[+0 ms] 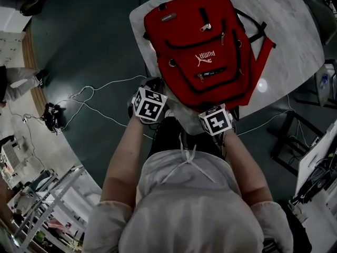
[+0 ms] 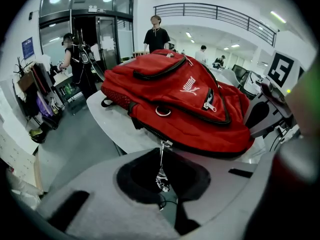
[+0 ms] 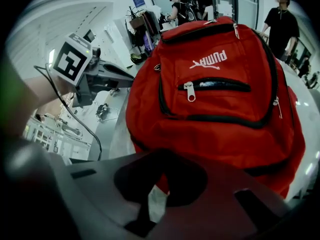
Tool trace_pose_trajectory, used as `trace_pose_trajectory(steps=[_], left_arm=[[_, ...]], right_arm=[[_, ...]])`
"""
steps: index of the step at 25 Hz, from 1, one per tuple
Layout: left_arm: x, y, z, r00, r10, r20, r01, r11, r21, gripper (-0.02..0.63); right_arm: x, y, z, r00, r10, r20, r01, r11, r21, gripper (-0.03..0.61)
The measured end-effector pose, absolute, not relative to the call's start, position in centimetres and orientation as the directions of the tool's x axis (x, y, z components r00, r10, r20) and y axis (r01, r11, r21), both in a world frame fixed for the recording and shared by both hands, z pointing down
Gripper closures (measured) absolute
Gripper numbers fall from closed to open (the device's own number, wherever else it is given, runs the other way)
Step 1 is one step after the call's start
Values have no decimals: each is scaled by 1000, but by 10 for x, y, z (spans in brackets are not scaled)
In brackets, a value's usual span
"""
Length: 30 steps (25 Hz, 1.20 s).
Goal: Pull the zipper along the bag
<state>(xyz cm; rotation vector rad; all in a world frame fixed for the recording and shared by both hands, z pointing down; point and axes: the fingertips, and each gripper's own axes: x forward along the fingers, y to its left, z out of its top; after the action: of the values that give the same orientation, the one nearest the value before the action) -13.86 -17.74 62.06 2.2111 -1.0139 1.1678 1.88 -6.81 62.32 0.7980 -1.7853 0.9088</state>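
A red backpack (image 1: 205, 46) lies flat on the white marbled table (image 1: 295, 30), its bottom edge toward me. At the bag's near left corner my left gripper (image 1: 156, 88) is shut on the metal zipper pull (image 2: 161, 176). The pull stretches taut from the slider (image 2: 165, 143) on the bag's lower side zipper down into the closed jaws (image 2: 164, 196). My right gripper (image 1: 213, 112) sits at the bag's near edge. In the right gripper view its jaws (image 3: 150, 204) are closed, with a fold of the red fabric (image 3: 161, 184) running in between them.
The backpack's black straps (image 1: 258, 33) spill off its right side. White cables (image 1: 95, 96) trail over the dark floor at the left. A black chair frame (image 1: 300, 141) stands to the right of the table. People stand beyond the table (image 2: 156, 34).
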Motion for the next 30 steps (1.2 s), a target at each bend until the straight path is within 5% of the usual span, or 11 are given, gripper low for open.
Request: trace_pose_trajectory(steps=[30], left_arm=[[-154, -236, 625, 354, -434, 828, -771, -636, -4, 574]], right_arm=[[17, -72, 623, -350, -116, 930, -861, 431, -270, 551]])
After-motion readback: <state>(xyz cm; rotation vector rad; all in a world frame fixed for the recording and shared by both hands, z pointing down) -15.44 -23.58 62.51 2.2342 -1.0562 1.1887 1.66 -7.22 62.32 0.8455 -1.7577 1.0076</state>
